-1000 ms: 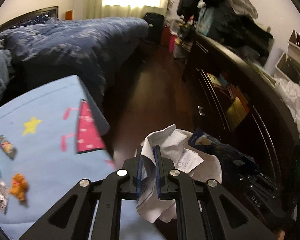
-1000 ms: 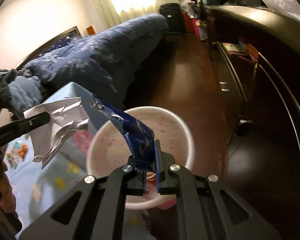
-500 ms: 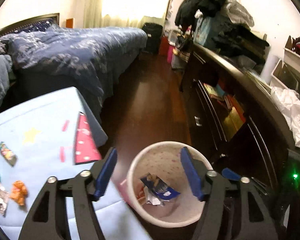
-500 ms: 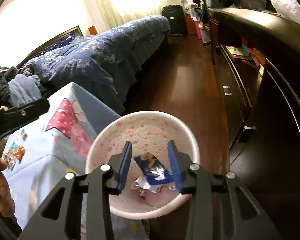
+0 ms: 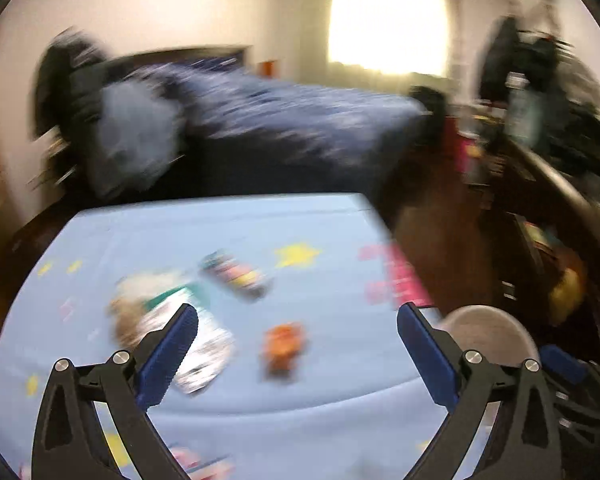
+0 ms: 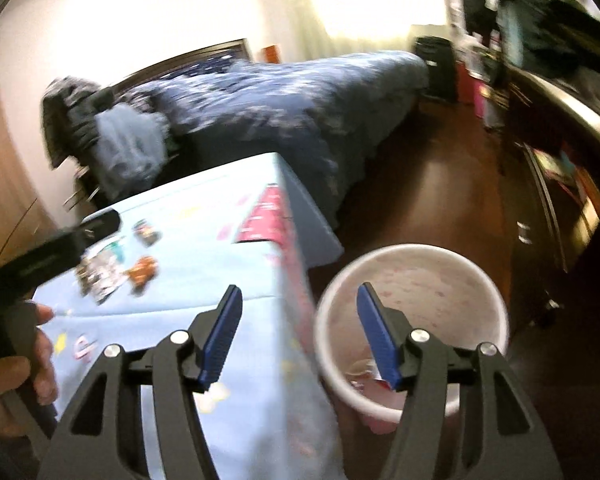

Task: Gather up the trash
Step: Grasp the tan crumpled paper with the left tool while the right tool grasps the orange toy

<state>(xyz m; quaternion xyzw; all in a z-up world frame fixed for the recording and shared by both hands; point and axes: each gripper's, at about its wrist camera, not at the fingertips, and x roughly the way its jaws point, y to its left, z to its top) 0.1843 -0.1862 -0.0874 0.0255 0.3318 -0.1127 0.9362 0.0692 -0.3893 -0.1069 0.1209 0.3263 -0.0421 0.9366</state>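
My left gripper (image 5: pixel 298 350) is open and empty above the light blue tablecloth (image 5: pixel 320 396). Several wrappers lie under it: an orange one (image 5: pixel 283 344), a silver and green one (image 5: pixel 196 344), and a colourful one (image 5: pixel 236 276). The white and pink bin (image 5: pixel 486 330) stands off the table's right edge. My right gripper (image 6: pixel 298 334) is open and empty, between the table edge and the bin (image 6: pixel 412 276), which holds some trash (image 6: pixel 364 374). The left gripper (image 6: pixel 56 250) and the wrappers (image 6: pixel 120 270) also show in the right wrist view.
A bed with a dark blue duvet (image 5: pixel 284 120) stands behind the table. A dark dresser (image 6: pixel 572 184) piled with clothes runs along the right. Dark wood floor (image 6: pixel 432 184) lies between them. Both views are motion-blurred.
Both grippers opened and dropped the paper and the blue wrapper into the bin. Since then both have swung left, the left one over the table's wrappers.
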